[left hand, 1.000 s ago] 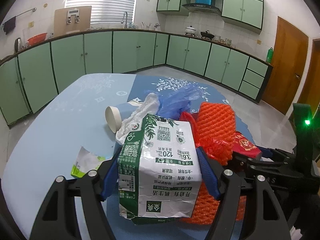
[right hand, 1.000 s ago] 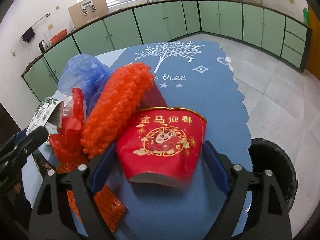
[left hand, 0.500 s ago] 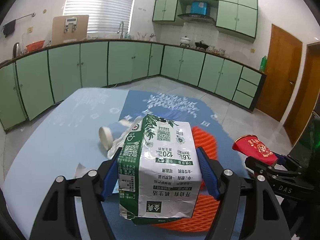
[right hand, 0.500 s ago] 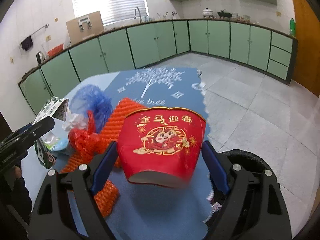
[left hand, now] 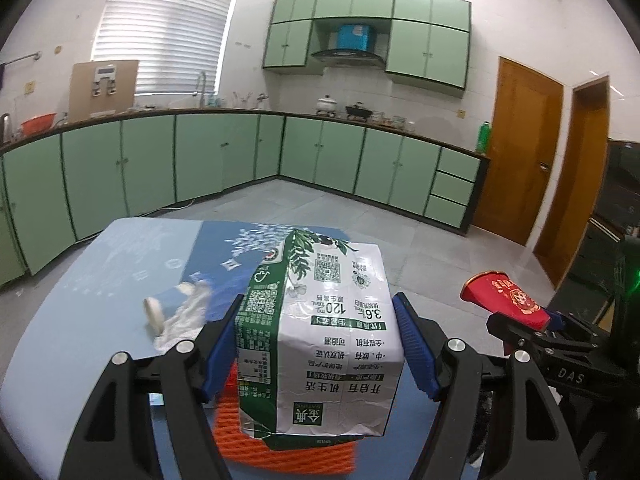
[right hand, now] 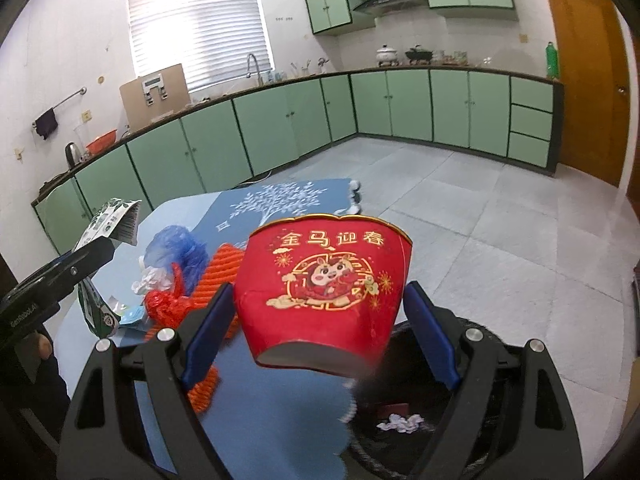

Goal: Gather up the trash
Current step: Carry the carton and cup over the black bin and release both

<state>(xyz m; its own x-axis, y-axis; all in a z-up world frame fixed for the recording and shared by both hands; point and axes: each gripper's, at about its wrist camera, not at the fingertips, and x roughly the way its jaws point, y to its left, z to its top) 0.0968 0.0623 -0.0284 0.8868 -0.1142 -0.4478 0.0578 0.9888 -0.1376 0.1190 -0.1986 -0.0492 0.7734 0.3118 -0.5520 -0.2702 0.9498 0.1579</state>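
Note:
My left gripper (left hand: 318,344) is shut on a green and white milk carton (left hand: 320,344) and holds it above the table. My right gripper (right hand: 318,328) is shut on a red paper cup (right hand: 326,286), lifted near the table's right edge above a black trash bin (right hand: 404,416) with scraps inside. The cup also shows at the right of the left wrist view (left hand: 506,298). An orange foam net (left hand: 280,440), a blue plastic bag (right hand: 178,250), a red net (right hand: 164,304) and a blue paper cup (left hand: 168,304) lie on the table.
The table wears a blue cloth (right hand: 264,412) with a white tree print. Green kitchen cabinets (left hand: 224,156) line the walls beyond a grey tiled floor (right hand: 500,240). Wooden doors (left hand: 520,152) stand at the right.
Both grippers have risen and pulled back from the trash pile with their loads. The right gripper has moved over the table's right edge, so the bin now shows below it.

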